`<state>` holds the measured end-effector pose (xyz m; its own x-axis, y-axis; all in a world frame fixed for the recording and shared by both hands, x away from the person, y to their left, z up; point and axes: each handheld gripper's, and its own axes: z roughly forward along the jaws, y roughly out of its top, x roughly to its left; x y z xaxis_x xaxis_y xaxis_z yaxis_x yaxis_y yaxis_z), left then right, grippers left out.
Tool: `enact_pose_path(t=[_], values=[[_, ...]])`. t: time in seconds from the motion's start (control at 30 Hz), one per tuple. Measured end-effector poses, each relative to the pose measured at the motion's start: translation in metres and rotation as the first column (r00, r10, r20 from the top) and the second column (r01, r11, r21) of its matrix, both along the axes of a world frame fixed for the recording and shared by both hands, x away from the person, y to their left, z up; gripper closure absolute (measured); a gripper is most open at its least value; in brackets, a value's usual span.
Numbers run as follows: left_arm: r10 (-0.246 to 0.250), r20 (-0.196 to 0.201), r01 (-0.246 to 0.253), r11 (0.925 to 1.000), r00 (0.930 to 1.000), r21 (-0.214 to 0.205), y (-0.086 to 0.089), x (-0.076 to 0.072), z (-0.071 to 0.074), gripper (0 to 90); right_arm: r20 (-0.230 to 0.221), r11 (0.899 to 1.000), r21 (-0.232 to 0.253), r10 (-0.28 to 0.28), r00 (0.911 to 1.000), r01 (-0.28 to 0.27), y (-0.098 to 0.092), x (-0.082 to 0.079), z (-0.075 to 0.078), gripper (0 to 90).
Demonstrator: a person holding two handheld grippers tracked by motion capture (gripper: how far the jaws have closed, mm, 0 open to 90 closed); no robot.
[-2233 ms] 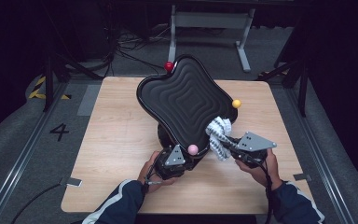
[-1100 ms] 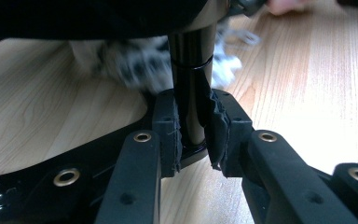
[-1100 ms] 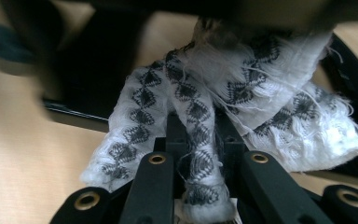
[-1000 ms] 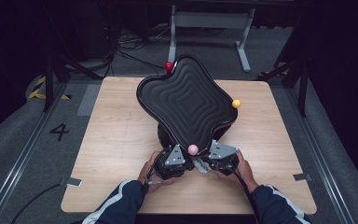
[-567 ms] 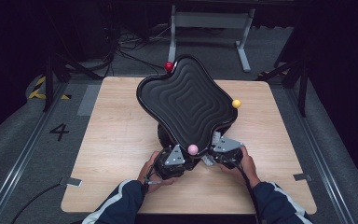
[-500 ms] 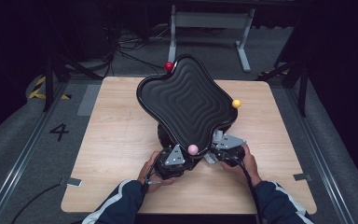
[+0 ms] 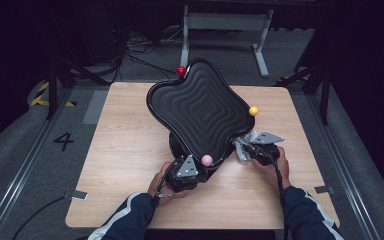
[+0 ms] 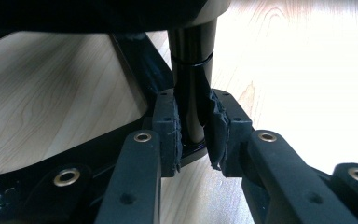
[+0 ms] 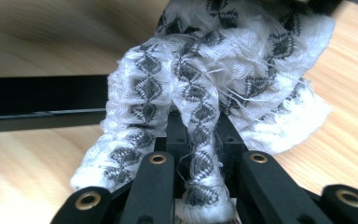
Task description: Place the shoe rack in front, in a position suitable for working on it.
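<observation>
A black wavy-edged board (image 7: 200, 112) stands tilted on a black post (image 8: 192, 60) over the wooden table (image 7: 125, 150). Red (image 7: 181, 71), orange (image 7: 253, 111) and pink (image 7: 207, 160) balls sit at its corners. My left gripper (image 8: 193, 130) is shut on the post just above the black base (image 8: 74, 154); in the high view the left gripper (image 7: 185, 170) sits under the board's near corner. My right gripper (image 9: 200, 135) is shut on a white cloth with a black diamond pattern (image 9: 223, 70). In the high view that cloth (image 7: 243, 145) touches the board's near right edge.
The table's right edge runs close beyond the right hand (image 7: 272, 167). A metal frame (image 7: 225, 22) and cables lie on the floor behind the table. A floor marking "4" (image 7: 63, 141) is at the left.
The right gripper carried the cloth from the board's right edge down beside the pink ball, then back rightward along the near edge. The left gripper and board stayed put.
</observation>
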<state>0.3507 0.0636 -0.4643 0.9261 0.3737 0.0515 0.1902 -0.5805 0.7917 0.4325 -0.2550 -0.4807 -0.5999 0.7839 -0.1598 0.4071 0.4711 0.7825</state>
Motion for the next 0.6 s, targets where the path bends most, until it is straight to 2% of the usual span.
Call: enact_pose_path(t=[0.1,0.23,0.33,0.47,0.6], values=[[0.000,0.000,0.000,1.0000,1.0000,0.001,0.000,0.000,0.000,73.7,0.031,0.999,-0.022,-0.035,0.9989,0.036,-0.008,0.000,0.004,80.7],[-0.003,0.003,0.003,1.0000,1.0000,0.008,0.000,0.000,0.000,73.7,0.043,0.997,0.000,-0.078,0.9960,0.078,-0.018,0.002,0.009,80.7],[-0.002,0.001,0.002,1.0000,1.0000,0.005,0.000,0.000,0.000,73.7,0.052,0.996,0.024,-0.085,0.9950,0.084,-0.023,0.001,0.014,80.7],[-0.004,0.003,0.004,0.9999,1.0000,0.009,0.000,0.000,0.000,73.7,0.064,0.999,0.030,-0.045,0.9970,0.043,-0.017,-0.002,0.017,80.6],[-0.003,0.004,0.003,1.0000,1.0000,0.008,0.000,0.000,0.000,73.6,0.055,1.000,-0.008,0.021,0.9983,-0.021,0.000,-0.004,0.009,80.6]])
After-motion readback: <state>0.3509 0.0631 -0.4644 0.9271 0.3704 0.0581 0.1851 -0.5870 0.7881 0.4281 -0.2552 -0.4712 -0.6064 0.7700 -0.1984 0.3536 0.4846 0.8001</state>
